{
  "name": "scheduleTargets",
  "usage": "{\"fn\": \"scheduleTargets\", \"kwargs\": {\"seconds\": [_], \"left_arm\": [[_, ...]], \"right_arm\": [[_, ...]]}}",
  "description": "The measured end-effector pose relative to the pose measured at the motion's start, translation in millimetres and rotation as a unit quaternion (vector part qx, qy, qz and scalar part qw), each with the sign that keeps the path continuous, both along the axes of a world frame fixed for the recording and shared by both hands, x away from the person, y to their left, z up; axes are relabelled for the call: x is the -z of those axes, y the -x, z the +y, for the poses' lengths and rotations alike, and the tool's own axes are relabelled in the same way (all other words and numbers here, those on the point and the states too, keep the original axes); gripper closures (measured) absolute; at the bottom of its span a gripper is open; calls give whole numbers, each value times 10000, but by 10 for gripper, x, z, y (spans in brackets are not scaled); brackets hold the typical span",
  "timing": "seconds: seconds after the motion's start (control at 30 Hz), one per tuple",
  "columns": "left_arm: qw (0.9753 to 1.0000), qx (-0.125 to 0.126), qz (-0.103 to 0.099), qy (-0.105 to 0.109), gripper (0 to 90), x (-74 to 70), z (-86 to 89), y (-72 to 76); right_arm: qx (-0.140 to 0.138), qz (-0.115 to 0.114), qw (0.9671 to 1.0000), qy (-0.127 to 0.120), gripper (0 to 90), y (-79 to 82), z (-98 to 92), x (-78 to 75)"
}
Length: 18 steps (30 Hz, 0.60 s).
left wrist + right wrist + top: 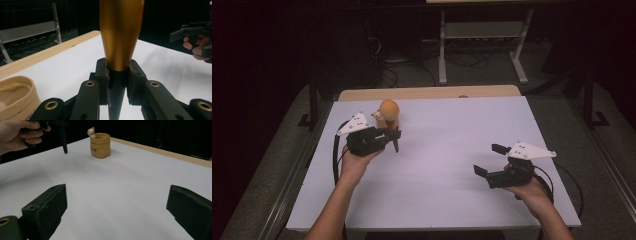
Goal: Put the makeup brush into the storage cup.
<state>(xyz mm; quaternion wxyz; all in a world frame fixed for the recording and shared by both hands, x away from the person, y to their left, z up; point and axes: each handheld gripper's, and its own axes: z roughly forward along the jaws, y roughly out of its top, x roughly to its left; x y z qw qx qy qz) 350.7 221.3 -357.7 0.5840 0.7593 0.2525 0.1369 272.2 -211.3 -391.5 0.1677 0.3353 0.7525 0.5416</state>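
My left gripper (pixel 393 134) (pixel 117 77) is shut on an orange bulb (pixel 389 107) (pixel 121 32) where it narrows into a dark spike (pixel 395 145) (pixel 63 142). The bulb points up and the spike hangs above the white table (pixel 447 150). Just behind it stands a small beige sack-shaped pot (pixel 100 145) (pixel 15 95) with a little bear figure (pixel 91 131) on its rim; in the high view the bulb partly hides the pot (pixel 379 120). My right gripper (pixel 488 159) (pixel 117 212) is open and holds nothing, low over the table's right side.
A wooden strip (pixel 427 92) runs along the table's far edge. Beyond it, a metal stand (pixel 482 45) and cables (pixel 402 65) sit on the dark floor. Bare white surface lies between the two grippers.
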Motion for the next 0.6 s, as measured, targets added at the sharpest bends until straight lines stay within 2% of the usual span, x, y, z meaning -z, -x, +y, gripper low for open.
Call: {"fn": "scheduleTargets", "kwargs": {"seconds": [0.07, 0.2, 0.23, 0.6], "left_arm": [[10000, -39, 40, 15, 742, 1, 6, -24], [10000, -70, -15, -24, 742, -8, 28, -78], [10000, -90, -7, 35, 742, -12, 27, -91], [9997, -214, -143, 59, 742, -83, 84, -223]], "right_arm": [[43, 30, 10000, -13, 24, 12, -26, 19], [103, 39, 9999, 50, 23, 43, -73, 50], [134, 36, 9999, 42, 22, 49, -85, 61], [278, 71, 9996, -27, 22, 106, -186, 110]]}}
